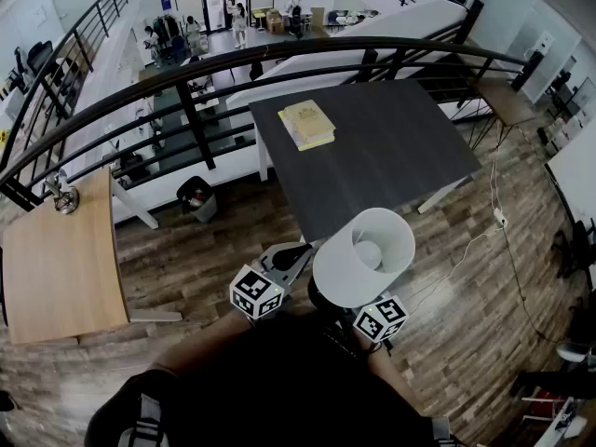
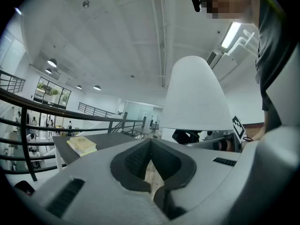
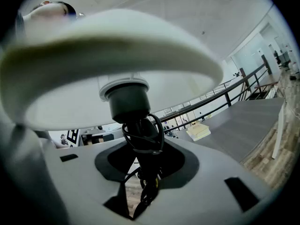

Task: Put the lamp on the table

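Clamping the lamp (image 1: 363, 254) by its stem, the right gripper (image 3: 145, 175) hovers near the table (image 1: 372, 147); the left gripper (image 2: 151, 165), narrow and empty, is equally near.

The lamp (image 1: 363, 256) has a smooth, matt white shade over a dark plastic socket. The left claw (image 2: 150, 146) and right claw (image 3: 140, 153) are matt grey plastic. At frame centre the bench (image 1: 391, 156) top is dark and matt. The floor (image 1: 466, 343) is grained wood planks, and the railing (image 1: 194, 119) is dark metal.
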Demonstrator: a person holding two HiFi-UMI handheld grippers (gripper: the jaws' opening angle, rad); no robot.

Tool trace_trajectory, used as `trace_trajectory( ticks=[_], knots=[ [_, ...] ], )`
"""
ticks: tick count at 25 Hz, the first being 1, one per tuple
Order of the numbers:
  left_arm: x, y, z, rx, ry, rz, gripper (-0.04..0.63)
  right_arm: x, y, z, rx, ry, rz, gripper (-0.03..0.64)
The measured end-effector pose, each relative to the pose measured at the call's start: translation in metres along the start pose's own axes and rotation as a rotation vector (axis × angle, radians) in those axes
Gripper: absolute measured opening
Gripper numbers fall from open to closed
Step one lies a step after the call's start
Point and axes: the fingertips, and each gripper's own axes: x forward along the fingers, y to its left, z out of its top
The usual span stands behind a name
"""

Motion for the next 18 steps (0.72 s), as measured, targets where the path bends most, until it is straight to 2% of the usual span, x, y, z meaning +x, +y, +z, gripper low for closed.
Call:
trace_trajectory(
  ticks=[18],
  knots=[
    [-0.021, 0.012, 0.007, -0.022, -0.023, 0.049, 0.009, 0.013, 0.012, 0.002, -0.007, 0.037, 0.015, 0.140]
  ],
)
